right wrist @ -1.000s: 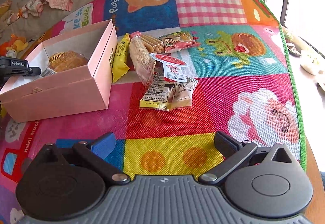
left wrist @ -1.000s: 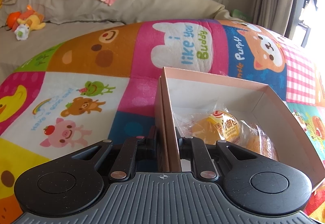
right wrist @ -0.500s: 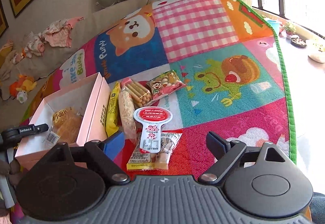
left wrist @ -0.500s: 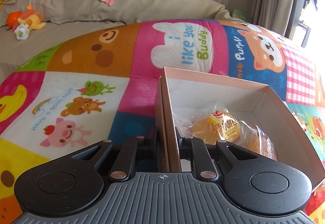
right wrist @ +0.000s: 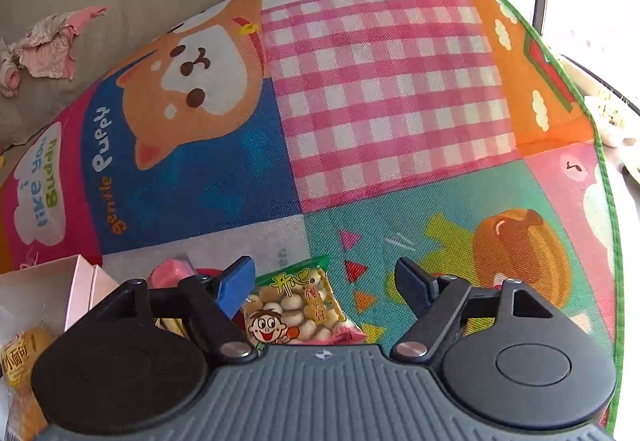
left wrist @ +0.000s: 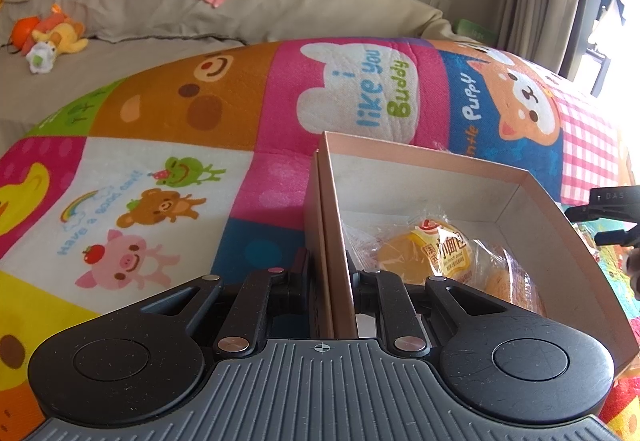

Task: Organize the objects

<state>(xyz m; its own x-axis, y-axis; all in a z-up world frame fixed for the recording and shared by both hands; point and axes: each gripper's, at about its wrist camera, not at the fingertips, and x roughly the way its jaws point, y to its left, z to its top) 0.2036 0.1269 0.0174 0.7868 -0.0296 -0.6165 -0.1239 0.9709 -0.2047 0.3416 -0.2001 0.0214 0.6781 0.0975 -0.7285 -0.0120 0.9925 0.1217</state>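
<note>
A: In the left wrist view, where was the pink box (left wrist: pixel 420 177)?

B: On the play mat (left wrist: pixel 160 169), its near wall pinched by the left tool (left wrist: pixel 330 281); 2 wrapped buns (left wrist: pixel 436 253) lay inside.

A: And the right wrist view?

B: The right tool (right wrist: pixel 324 281) was closing, nothing gripped, above a snack packet (right wrist: pixel 298 311) just beside the box.

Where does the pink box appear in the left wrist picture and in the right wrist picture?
Left wrist view: the pink box fills the lower right; the left gripper is shut on its near wall.
Right wrist view: only a corner of the box shows, at the lower left edge.
Shared landmark: the wrapped bun lying inside the box.
</note>
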